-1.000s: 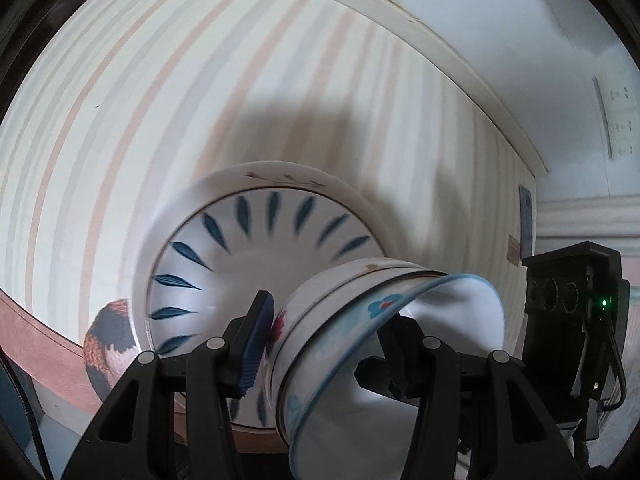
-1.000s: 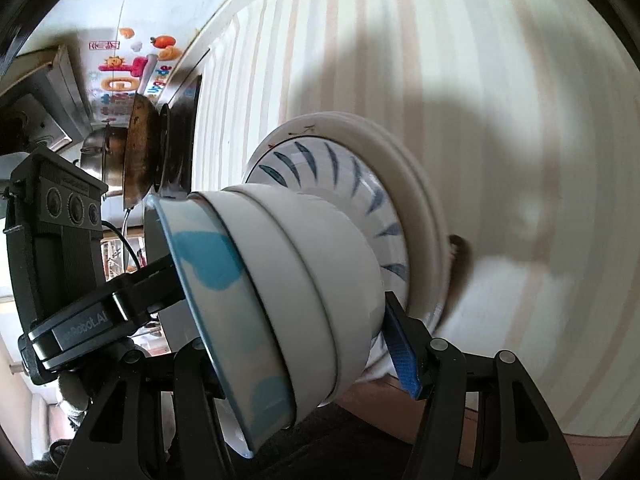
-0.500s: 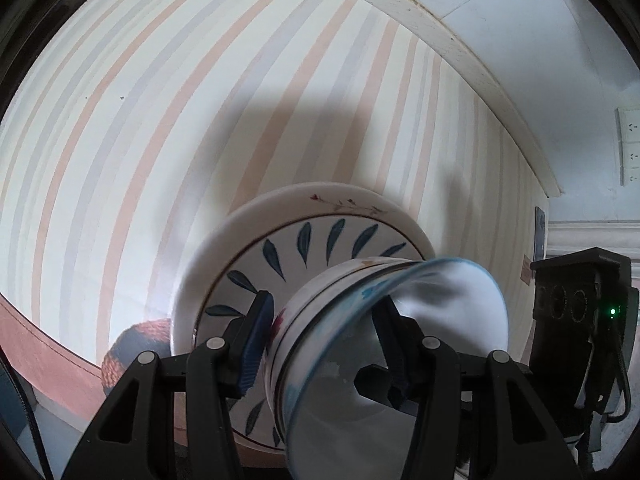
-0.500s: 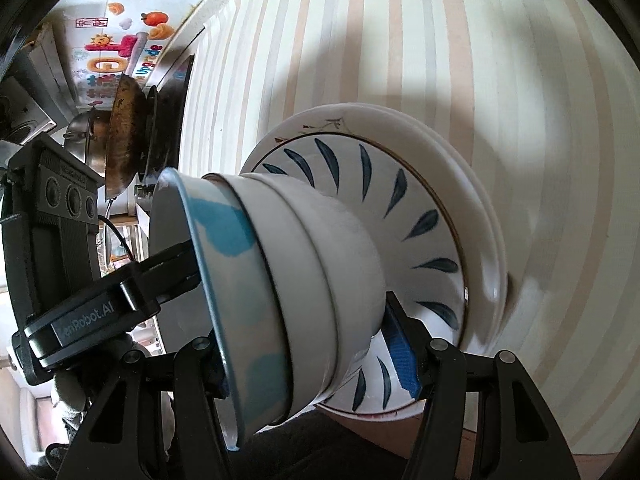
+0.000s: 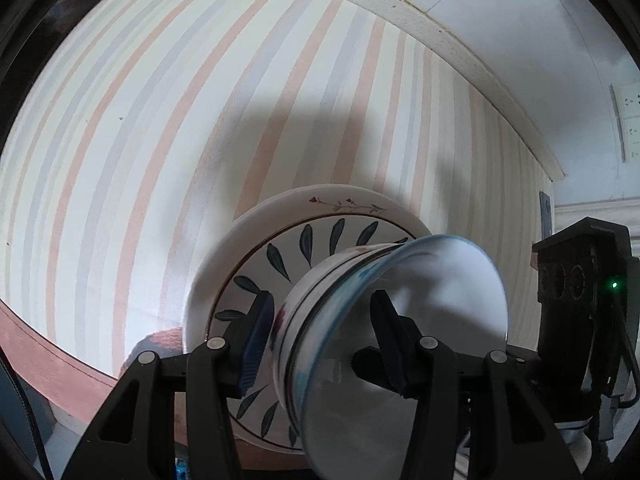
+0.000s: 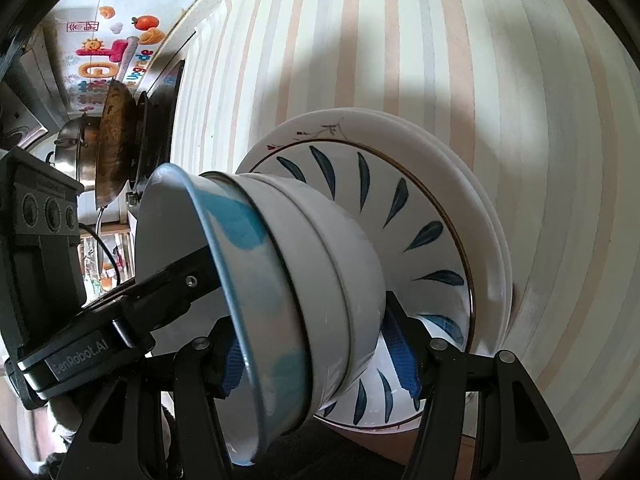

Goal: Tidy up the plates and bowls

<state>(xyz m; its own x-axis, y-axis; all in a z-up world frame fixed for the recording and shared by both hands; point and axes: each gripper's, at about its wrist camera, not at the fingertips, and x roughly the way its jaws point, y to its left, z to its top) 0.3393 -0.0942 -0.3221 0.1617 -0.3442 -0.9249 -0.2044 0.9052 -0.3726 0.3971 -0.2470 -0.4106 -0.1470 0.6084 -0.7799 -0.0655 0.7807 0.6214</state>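
Observation:
A stack of three nested bowls, the top one blue-rimmed, hangs tilted over a blue-leaf plate. That plate lies on a larger white plate with a small flower sprig. My left gripper is shut on the stack's wall, one finger inside and the blue pad outside. From the opposite side my right gripper is shut on the same bowl stack, whose base is close to the leaf plate. Whether they touch I cannot tell.
The plates rest on a striped tablecloth with a reddish border near the table edge. A brown patterned mat peeks from under the plates. A frying pan and a steel pot stand on a stove beyond the table.
Both grippers have carried the bowl stack sideways over the plates. The leaf plate now sits more fully behind the bowls' base. Both grips are unchanged.

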